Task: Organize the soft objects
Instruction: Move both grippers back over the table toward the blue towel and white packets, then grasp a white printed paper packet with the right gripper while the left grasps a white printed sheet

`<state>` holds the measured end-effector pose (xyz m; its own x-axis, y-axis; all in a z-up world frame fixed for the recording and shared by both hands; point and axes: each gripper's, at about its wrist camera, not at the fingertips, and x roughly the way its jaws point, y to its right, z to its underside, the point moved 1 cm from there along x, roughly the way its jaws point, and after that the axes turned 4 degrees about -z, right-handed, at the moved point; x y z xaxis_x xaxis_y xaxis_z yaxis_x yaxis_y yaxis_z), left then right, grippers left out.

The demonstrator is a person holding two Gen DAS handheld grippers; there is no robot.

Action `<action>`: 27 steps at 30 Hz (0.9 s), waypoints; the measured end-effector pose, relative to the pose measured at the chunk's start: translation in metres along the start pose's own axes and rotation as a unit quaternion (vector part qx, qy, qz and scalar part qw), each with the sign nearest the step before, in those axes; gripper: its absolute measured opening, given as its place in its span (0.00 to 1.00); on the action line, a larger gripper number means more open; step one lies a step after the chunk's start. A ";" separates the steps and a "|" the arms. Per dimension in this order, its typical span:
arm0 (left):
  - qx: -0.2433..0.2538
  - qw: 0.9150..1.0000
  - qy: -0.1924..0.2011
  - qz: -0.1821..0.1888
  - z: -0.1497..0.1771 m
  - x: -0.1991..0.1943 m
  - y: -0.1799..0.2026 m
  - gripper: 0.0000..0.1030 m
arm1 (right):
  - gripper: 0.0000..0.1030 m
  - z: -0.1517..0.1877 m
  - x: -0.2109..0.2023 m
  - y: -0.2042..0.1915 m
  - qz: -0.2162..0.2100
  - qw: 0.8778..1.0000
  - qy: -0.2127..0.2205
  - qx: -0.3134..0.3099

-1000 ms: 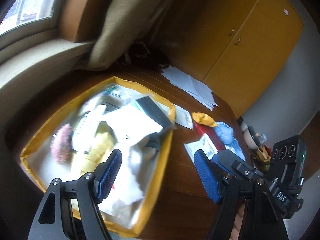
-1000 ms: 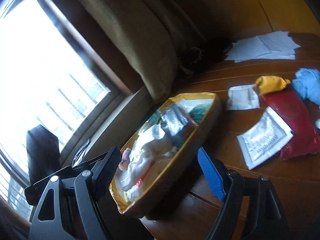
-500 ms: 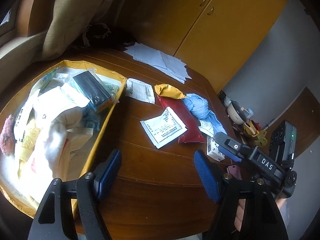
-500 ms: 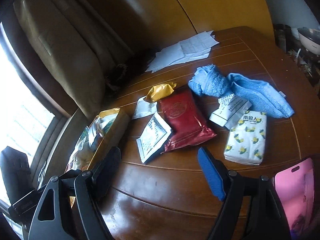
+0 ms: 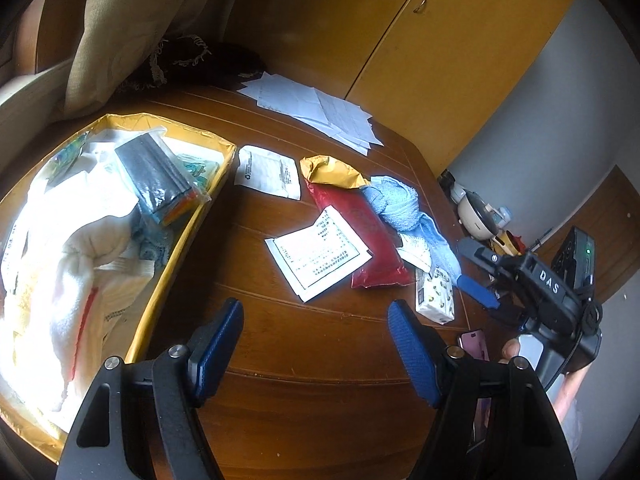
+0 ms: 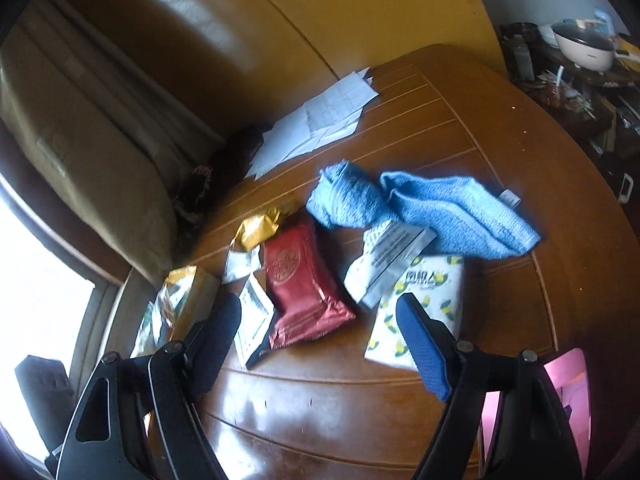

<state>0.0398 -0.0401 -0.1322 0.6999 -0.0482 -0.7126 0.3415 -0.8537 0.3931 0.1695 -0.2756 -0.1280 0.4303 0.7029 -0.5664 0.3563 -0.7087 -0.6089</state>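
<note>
A yellow-rimmed box [image 5: 176, 252] at the left holds white cloths, packets and a dark pack. On the wooden table [image 5: 312, 368] lie a red pouch [image 5: 366, 232] [image 6: 298, 284], a blue towel [image 5: 400, 204] [image 6: 436, 204], a gold packet [image 5: 332, 170] [image 6: 256, 230], white printed sachets [image 5: 320, 254] [image 6: 384, 264] and a tissue pack with lemon print [image 5: 434, 296] [image 6: 424, 300]. My left gripper [image 5: 316, 320] hangs open above bare wood, short of the sachet. My right gripper [image 6: 320, 320] is open over the red pouch and tissue pack, and shows at the right of the left wrist view [image 5: 480, 276].
Loose white papers [image 5: 320, 108] [image 6: 320, 120] lie at the table's far side before yellow cupboard doors [image 5: 440, 40]. A pink phone [image 5: 474, 344] [image 6: 568, 392] sits at the near right edge. A beige curtain [image 5: 132, 20] hangs at the left. A cluttered shelf with a small cooker [image 6: 584, 46] stands beyond the table.
Both views have swung from the box and window toward the table's right. The pouch, towel and tissue pack now sit ahead of the right gripper. Both grippers stay open.
</note>
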 end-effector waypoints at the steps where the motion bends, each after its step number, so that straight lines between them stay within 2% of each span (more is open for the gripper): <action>1: 0.000 1.000 -0.001 0.000 0.000 0.002 0.000 0.75 | 0.77 -0.004 0.001 0.002 0.002 1.000 0.002 0.009; 5: -0.010 1.000 -0.010 0.006 -0.002 0.010 -0.004 0.75 | 0.77 -0.015 0.016 0.005 0.027 0.999 0.011 0.038; 8: -0.010 1.000 -0.014 0.004 -0.003 0.015 -0.006 0.75 | 0.77 -0.022 0.031 0.003 0.066 0.997 0.022 0.035; 11: -0.012 1.000 -0.016 -0.004 -0.008 0.021 -0.007 0.75 | 0.73 -0.028 0.049 0.003 0.092 0.995 0.016 0.044; 13: -0.014 1.000 -0.017 -0.006 -0.012 0.025 -0.008 0.75 | 0.65 -0.029 0.059 0.002 0.137 0.990 0.018 0.031; 14: -0.012 1.000 -0.018 -0.008 -0.014 0.028 -0.008 0.75 | 0.63 -0.028 0.062 0.001 0.151 0.988 0.020 0.024; 18: 0.000 0.999 -0.029 -0.016 -0.022 0.047 0.001 0.75 | 0.41 -0.027 0.069 0.004 0.194 0.981 0.024 0.008; 19: 0.003 0.999 -0.035 -0.016 -0.024 0.053 0.003 0.75 | 0.36 -0.027 0.071 0.006 0.200 0.979 0.025 0.007; 22: 0.014 0.999 -0.045 -0.026 -0.031 0.073 0.012 0.75 | 0.31 -0.026 0.071 0.009 0.205 0.978 0.030 0.001; 27: 0.023 0.998 -0.035 -0.050 -0.048 0.100 0.018 0.75 | 0.19 -0.024 0.065 0.012 0.192 0.980 0.043 0.006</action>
<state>0.1461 -0.0359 -0.1683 0.6179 0.0048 -0.7862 0.3781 -0.8785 0.2919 0.2219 -0.2398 -0.1590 0.5993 0.3761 -0.7067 0.1447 -0.9191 -0.3665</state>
